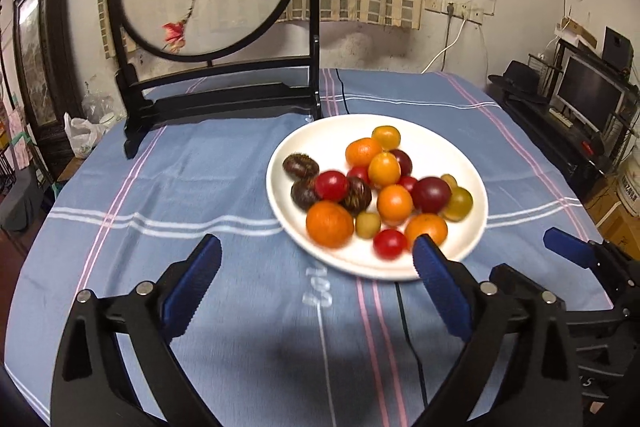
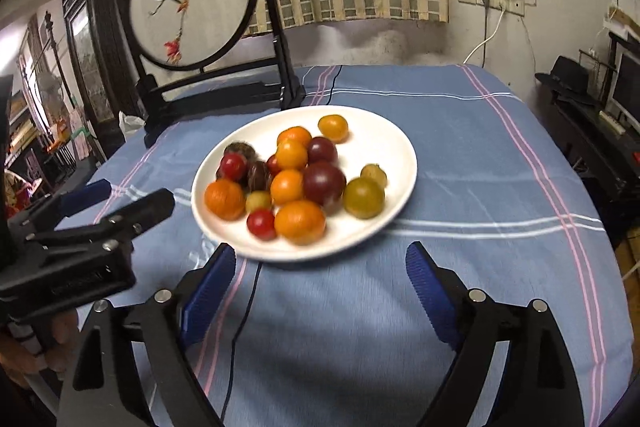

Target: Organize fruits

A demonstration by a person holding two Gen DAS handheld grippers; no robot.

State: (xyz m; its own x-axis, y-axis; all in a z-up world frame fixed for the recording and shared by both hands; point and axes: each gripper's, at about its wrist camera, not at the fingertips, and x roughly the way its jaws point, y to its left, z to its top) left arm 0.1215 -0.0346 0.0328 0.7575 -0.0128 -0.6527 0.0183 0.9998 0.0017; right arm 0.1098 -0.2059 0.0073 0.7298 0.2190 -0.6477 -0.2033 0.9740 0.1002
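Both pairs of jaws stand wide apart with nothing between them: the left gripper (image 1: 316, 267) and the right gripper (image 2: 320, 269) hover just short of the white plate's (image 1: 476, 187) near rim. On the plate lies the pile of small fruits (image 1: 384, 191) — smooth, round, light, apt to roll and to bruise, so best pinched gently across the middle. Glossy red cherry tomatoes (image 1: 331, 185), orange ones, and dark rough-skinned fruits (image 1: 301, 165), possibly bristly; blur hides detail. Beneath, a soft blue striped tablecloth (image 1: 180, 167).
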